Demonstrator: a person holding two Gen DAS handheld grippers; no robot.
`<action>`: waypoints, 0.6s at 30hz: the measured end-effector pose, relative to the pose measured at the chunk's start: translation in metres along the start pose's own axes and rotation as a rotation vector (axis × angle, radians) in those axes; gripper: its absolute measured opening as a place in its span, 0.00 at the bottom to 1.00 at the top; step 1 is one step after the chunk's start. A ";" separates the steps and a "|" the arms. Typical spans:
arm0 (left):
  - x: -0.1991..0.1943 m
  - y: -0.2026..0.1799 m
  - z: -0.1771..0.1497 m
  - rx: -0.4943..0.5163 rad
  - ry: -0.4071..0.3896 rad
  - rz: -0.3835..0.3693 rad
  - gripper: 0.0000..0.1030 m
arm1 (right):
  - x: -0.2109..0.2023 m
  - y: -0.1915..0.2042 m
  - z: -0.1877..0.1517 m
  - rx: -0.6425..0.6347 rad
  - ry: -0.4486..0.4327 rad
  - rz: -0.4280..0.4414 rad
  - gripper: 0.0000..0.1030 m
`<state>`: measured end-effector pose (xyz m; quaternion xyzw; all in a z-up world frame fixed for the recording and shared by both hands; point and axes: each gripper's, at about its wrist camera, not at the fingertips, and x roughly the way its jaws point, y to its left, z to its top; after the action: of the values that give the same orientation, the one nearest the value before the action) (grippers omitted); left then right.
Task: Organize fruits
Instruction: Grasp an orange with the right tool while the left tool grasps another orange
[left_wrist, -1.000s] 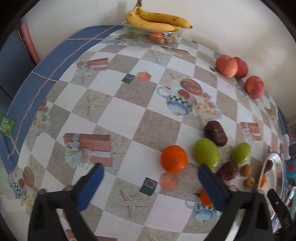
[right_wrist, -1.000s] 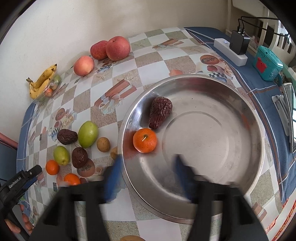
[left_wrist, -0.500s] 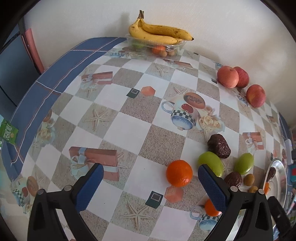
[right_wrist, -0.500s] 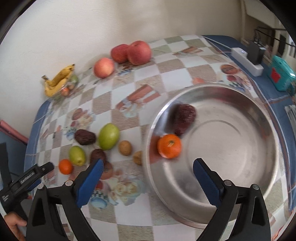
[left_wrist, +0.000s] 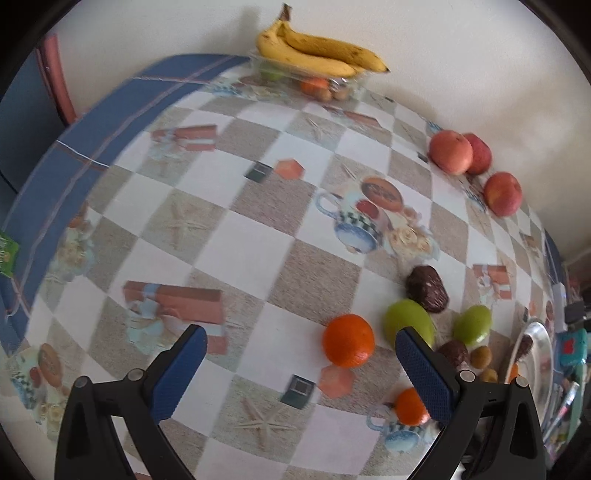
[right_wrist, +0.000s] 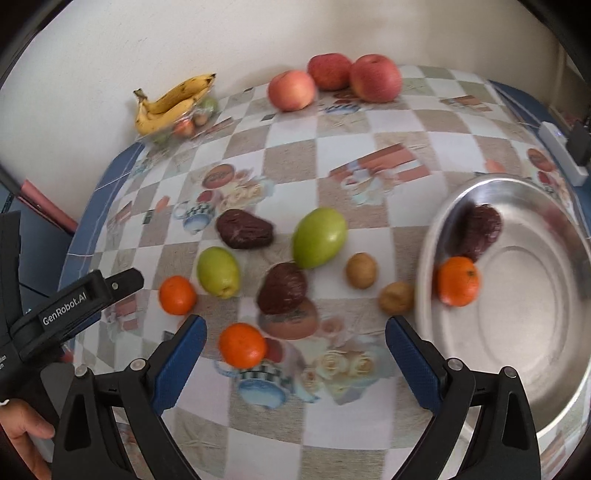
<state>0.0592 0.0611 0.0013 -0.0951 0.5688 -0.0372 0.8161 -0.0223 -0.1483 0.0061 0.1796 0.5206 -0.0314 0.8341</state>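
Note:
My right gripper (right_wrist: 295, 350) is open and empty above the table, with an orange (right_wrist: 242, 345) between its fingers below. A steel bowl (right_wrist: 517, 369) at the right holds an orange (right_wrist: 457, 281) and a dark dried fruit (right_wrist: 480, 230). Loose on the table lie two green fruits (right_wrist: 319, 236), two dark fruits (right_wrist: 244, 229), two small brown fruits (right_wrist: 361, 270) and another orange (right_wrist: 177, 295). My left gripper (left_wrist: 301, 365) is open and empty, just left of an orange (left_wrist: 348, 340); its body also shows at the left of the right wrist view (right_wrist: 74, 299).
Three red apples (right_wrist: 334, 79) sit by the back wall. Bananas (right_wrist: 170, 101) lie on a clear tray of small fruits at the back left. A white power strip (right_wrist: 561, 155) and a teal box (left_wrist: 570, 347) are at the table's right edge.
My right gripper has swung left, from over the bowl to over the loose fruits. My left gripper has drawn back slightly and stays open.

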 end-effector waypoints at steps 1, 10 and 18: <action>0.004 -0.002 -0.001 -0.002 0.019 -0.020 1.00 | 0.002 0.003 0.000 -0.001 0.006 0.014 0.95; 0.032 -0.011 -0.005 -0.008 0.110 -0.065 0.85 | 0.032 0.025 -0.008 -0.073 0.093 -0.048 0.95; 0.039 -0.013 -0.004 -0.005 0.130 -0.089 0.54 | 0.048 0.029 -0.012 -0.085 0.147 -0.050 0.85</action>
<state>0.0700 0.0410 -0.0333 -0.1194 0.6160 -0.0781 0.7747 -0.0032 -0.1110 -0.0335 0.1325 0.5857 -0.0169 0.7995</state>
